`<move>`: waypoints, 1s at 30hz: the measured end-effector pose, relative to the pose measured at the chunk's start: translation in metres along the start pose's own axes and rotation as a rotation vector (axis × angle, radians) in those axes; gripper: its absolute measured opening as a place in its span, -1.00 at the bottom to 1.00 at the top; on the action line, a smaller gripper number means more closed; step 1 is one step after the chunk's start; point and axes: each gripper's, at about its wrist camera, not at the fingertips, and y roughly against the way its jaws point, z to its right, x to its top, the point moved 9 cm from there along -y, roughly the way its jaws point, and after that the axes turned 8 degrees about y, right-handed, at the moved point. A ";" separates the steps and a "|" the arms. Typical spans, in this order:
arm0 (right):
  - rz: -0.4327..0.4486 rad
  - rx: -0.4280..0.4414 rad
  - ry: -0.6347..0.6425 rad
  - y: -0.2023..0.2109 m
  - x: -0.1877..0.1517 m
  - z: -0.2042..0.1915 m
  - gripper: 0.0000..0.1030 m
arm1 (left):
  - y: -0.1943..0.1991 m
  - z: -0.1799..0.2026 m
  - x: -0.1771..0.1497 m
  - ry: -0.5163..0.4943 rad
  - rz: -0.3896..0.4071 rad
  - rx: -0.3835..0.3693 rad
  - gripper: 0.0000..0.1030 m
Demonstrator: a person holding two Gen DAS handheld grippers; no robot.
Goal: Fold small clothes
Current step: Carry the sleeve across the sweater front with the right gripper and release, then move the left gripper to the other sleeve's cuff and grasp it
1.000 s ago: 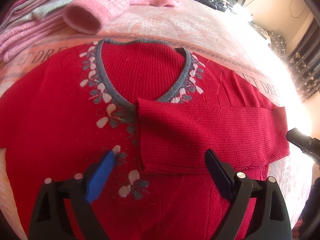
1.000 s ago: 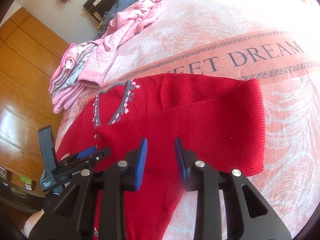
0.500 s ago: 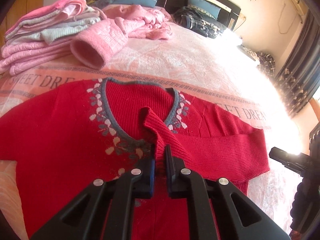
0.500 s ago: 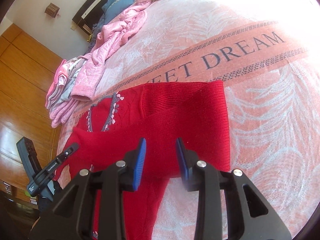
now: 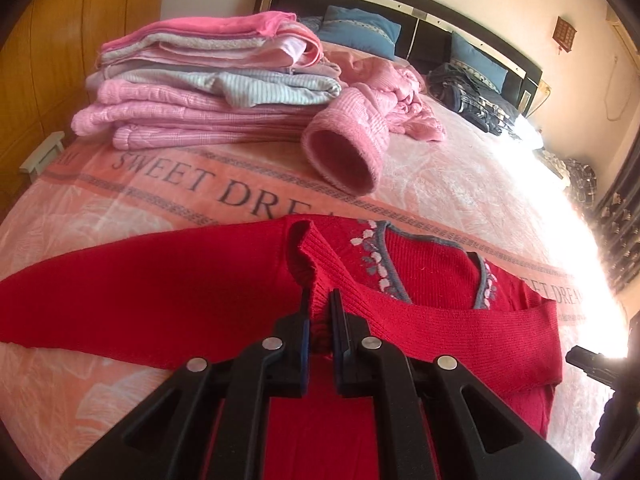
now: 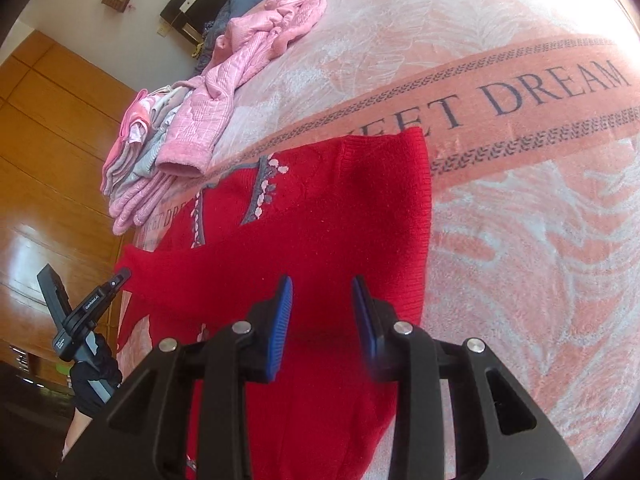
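Note:
A red knit sweater [image 5: 168, 292] with a grey V-neck and a flower pattern lies flat on the bed, also seen in the right wrist view [image 6: 340, 216]. One sleeve [image 5: 460, 332] is folded across the chest. My left gripper [image 5: 320, 306] is shut on that sleeve's ribbed cuff [image 5: 310, 256], which stands raised near the neckline's left side. The other sleeve stretches out flat to the left. My right gripper [image 6: 322, 292] hovers open above the sweater's lower body with nothing between its blue pads. The left gripper [image 6: 92, 312] shows at the right wrist view's left edge, held by a gloved hand.
A stack of folded pink and grey clothes [image 5: 200, 92] sits at the back left of the bed. A loose pink garment [image 5: 348, 152] lies beside it, its cuff toward the sweater. Blue pillows [image 5: 360, 28], dark plaid fabric [image 5: 468, 92] and a headboard are behind. The "SWEET DREAM" blanket [image 6: 540, 240] lies bare on the right.
My left gripper went from open over the folded sleeve's cuff to shut on it, then lifted and carried it left across the chest. The right gripper stayed open over the sweater.

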 end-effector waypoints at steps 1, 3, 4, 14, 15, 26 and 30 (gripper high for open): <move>-0.009 -0.020 -0.005 -0.006 -0.001 0.001 -0.39 | -0.008 -0.005 -0.005 -0.006 -0.017 0.011 -0.84; -0.052 -0.068 -0.023 -0.019 -0.008 0.006 -0.39 | -0.025 -0.016 -0.019 -0.014 -0.052 0.039 -0.82; -0.084 -0.104 -0.028 -0.026 -0.013 0.010 -0.40 | -0.033 -0.021 -0.027 -0.020 -0.078 0.052 -0.82; -0.060 -0.112 0.049 -0.020 -0.015 -0.008 -0.24 | -0.004 -0.024 -0.014 -0.068 0.018 0.074 -0.51; -0.044 -0.106 0.059 -0.017 -0.010 -0.013 -0.24 | 0.005 -0.017 -0.010 -0.084 0.040 0.062 -0.45; -0.054 -0.126 0.083 -0.031 -0.007 -0.025 -0.21 | -0.015 0.019 -0.032 -0.144 -0.008 0.015 -0.21; -0.090 -0.150 0.063 -0.048 -0.018 -0.011 -0.22 | -0.050 -0.007 -0.055 -0.088 -0.113 0.041 -0.21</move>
